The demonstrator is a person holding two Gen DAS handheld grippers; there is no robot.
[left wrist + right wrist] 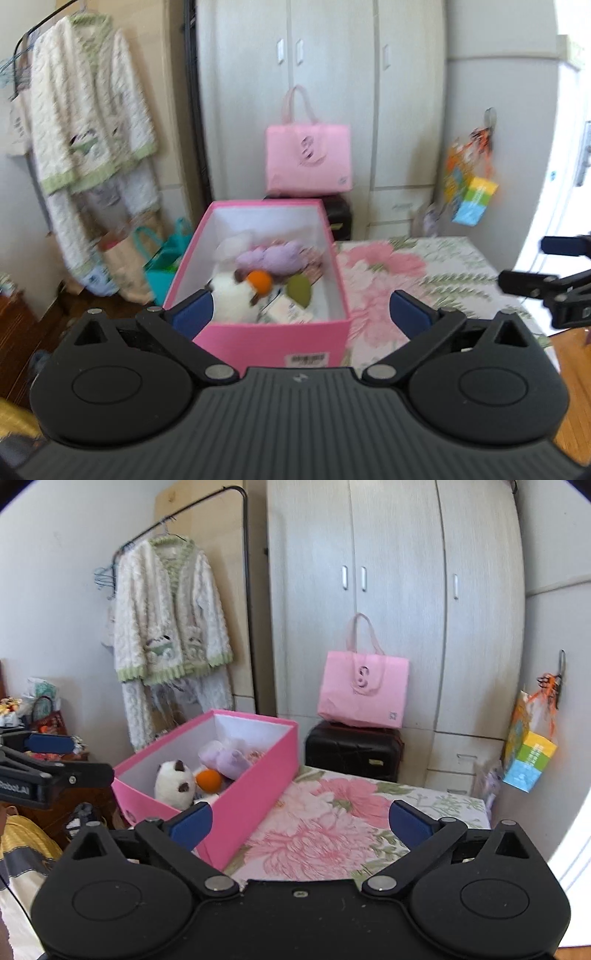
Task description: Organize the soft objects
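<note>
Left wrist view: left gripper point(301, 312) has its jaws spread wide with nothing between the blue pads; the pink box point(273, 341) sits directly ahead on the floral bedsheet point(406, 273). Right wrist view: right gripper point(301, 821) likewise stands spread and empty, over the sheet and just beside the box's near corner. Contents noted in the box: a white plush toy with dark patches point(173, 784), an orange ball point(208, 780), a lilac plush point(231, 762), and, seen from the left view only, an olive-green piece point(299, 290) and a small printed carton or card point(286, 314), too blurred to identify. No soft item is seen loose on the sheet in either view, so the gathering appears largely complete; this is a judgement only. Recommended handling for whatever follows: keep both sets of jaws clear of the box rim, and if the box is to be shifted, take it by opposite walls, since it looks like thin rigid cardboard with a matte white lining that could buckle under a one-sided pinch. The toys are fluffy, rounded and compressible; they should be gripped on the bulk of the body rather than on ears or trim. The sheet is smooth printed cotton, likely to let the box slide.
</note>
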